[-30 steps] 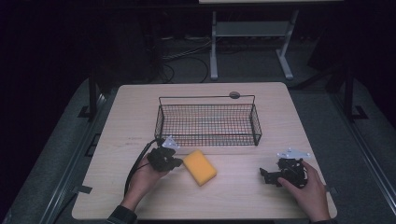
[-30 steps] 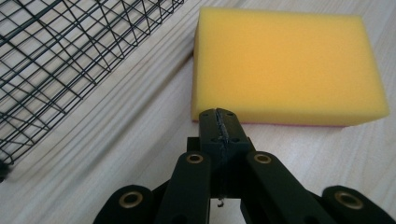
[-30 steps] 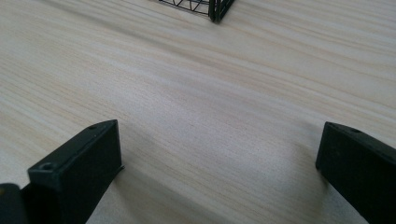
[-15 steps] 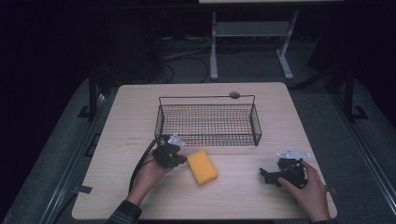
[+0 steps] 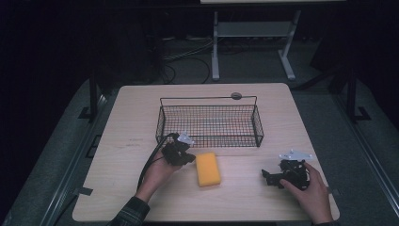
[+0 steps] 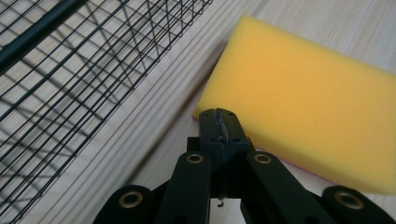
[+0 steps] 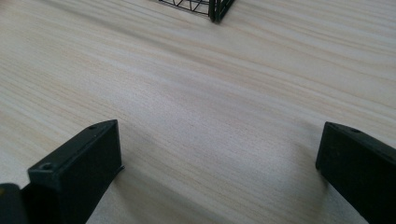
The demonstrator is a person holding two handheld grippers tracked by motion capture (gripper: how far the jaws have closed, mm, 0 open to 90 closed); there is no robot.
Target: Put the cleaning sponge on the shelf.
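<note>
A yellow sponge [image 5: 208, 168] lies flat on the wooden table [image 5: 127, 117], in front of a black wire basket [image 5: 209, 121]. My left gripper [image 5: 187, 157] sits just left of the sponge, its jaws shut with nothing between them; in the left gripper view its tip [image 6: 220, 122] is at the near edge of the sponge [image 6: 303, 98], with the basket [image 6: 70, 70] to the left. My right gripper [image 5: 269, 177] rests at the front right, held by a hand, jaws wide open over bare wood [image 7: 219, 154].
The basket holds nothing that I can see. A small dark round thing [image 5: 236, 95] lies behind its far rim. A corner of the basket [image 7: 212, 9] shows far ahead in the right gripper view. A metal stand [image 5: 251, 33] and cables are on the floor beyond.
My left gripper has moved up and to the right, closer to the sponge's left end. The sponge has turned slightly. The right gripper has stayed put.
</note>
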